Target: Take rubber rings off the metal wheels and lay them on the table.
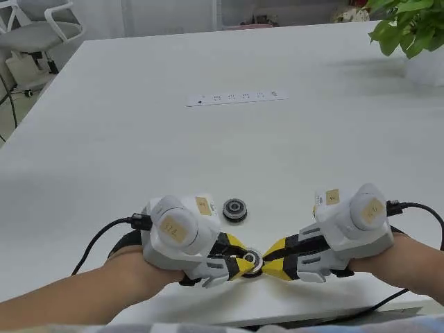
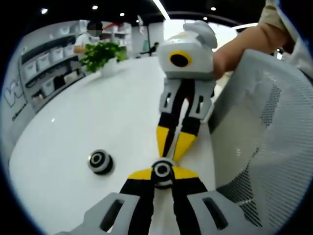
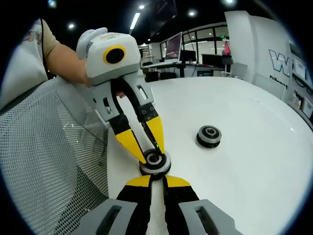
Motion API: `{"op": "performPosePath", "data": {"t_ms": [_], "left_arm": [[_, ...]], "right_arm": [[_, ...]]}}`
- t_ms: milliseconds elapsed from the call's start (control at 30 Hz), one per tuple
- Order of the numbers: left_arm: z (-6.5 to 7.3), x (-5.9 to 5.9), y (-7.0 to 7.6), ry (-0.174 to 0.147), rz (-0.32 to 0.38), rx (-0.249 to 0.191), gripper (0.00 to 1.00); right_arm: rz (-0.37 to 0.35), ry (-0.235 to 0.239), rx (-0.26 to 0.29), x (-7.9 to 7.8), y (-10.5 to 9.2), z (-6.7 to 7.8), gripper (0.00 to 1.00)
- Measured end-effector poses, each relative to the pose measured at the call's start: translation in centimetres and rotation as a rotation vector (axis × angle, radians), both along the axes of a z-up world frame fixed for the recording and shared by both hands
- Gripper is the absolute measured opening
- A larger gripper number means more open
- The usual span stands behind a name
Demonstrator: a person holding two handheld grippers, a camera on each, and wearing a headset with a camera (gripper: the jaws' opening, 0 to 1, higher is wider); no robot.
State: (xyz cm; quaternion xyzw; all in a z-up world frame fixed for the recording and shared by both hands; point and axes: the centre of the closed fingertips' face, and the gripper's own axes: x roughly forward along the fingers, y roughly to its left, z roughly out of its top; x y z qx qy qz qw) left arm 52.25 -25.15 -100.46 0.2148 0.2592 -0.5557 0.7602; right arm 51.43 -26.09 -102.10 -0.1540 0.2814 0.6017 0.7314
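Pinching one metal wheel (image 1: 251, 261) between two tools at the table's (image 1: 208, 139) near edge.

Clamps it with the left tool (image 2: 161, 175), nearly closed, yellow tips on either side; nips the black rim from the opposite side with the right tool (image 3: 155, 180), narrowed to a sliver, seemingly on the rubber ring (image 3: 144, 167). Holds it just over the table, a second wheel (image 1: 234, 209) lying near behind. Risks a slip from too shallow a bite, dropping the wheel off the edge toward the mesh chair (image 2: 264, 137); risks the ring snapping back if stretched unevenly.
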Motion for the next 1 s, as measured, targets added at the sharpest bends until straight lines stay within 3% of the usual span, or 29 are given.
{"op": "performPosePath", "data": {"t_ms": [200, 467, 633, 733, 1000], "left_arm": [[0.0, 0.0, 0.0, -0.002, -0.003, -0.001, 0.13], [0.0, 0.0, 0.0, -0.005, -0.007, 0.000, 0.13], [0.0, 0.0, 0.0, -0.005, -0.007, 0.000, 0.13], [0.0, -0.1, 0.0, -0.004, -0.005, -0.001, 0.13], [0.0, -0.1, 0.0, -0.007, -0.002, 0.004, 0.13]], "right_arm": [[-0.037, 0.039, 0.014, 0.1, -0.2, -0.1, 0.00], [-0.134, 0.172, 0.077, 0.2, -0.4, 0.1, 0.00], [-0.169, 0.207, 0.109, 0.5, -0.5, 0.3, 0.00], [-0.205, 0.251, 0.148, 0.7, -0.4, 0.8, 0.00], [-0.231, 0.296, 0.189, 0.9, -0.1, 1.1, 0.00]]}}
